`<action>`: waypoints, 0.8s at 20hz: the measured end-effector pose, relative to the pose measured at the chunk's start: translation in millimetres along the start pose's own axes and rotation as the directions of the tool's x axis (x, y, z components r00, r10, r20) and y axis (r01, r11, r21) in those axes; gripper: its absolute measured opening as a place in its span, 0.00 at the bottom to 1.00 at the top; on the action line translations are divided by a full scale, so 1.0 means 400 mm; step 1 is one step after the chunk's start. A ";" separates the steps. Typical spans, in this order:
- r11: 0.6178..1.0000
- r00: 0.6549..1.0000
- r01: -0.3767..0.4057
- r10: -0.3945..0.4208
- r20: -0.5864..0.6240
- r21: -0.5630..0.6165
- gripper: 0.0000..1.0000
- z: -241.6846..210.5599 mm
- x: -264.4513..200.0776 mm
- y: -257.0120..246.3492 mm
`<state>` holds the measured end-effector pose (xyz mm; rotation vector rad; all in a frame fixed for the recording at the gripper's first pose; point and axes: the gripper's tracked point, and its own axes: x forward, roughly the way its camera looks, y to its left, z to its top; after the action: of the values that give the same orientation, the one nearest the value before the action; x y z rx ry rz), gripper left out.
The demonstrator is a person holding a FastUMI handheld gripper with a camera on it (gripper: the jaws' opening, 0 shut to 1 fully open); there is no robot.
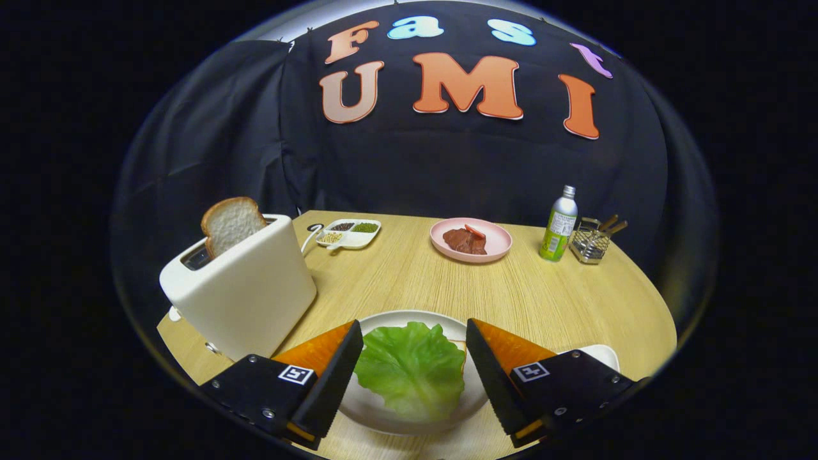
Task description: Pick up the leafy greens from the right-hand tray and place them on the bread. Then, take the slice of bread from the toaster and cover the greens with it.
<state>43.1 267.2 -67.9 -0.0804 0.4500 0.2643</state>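
A green lettuce leaf [409, 370] lies on the white plate [396, 317] directly between my fingers. At the leaf's right edge a thin sliver of bread [461, 350] peeks out from under it. My gripper [414, 326] is open, one finger on each side of the leaf, and neither presses on it. To the left stands a white toaster [246, 287] with a slice of bread [230, 223] sticking up out of its slot. A corner of a white tray [602, 354] shows just behind my right finger.
Across the round wooden table [549, 294], a pink plate [495, 246] holds pieces of meat. A green bottle [559, 225] and a wire basket [591, 241] stand at the far right. A small divided dish [351, 234] of seasonings sits behind the toaster.
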 end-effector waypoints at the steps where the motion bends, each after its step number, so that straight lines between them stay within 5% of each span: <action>1: 1.000 1.000 0.006 -0.006 0.015 -0.010 0.97 0.025 -0.007 0.008; 16: 0.995 0.987 -0.035 0.049 0.153 -0.089 0.97 0.314 -0.043 0.350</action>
<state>43.2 414.7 49.7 -0.1342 0.2858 0.3289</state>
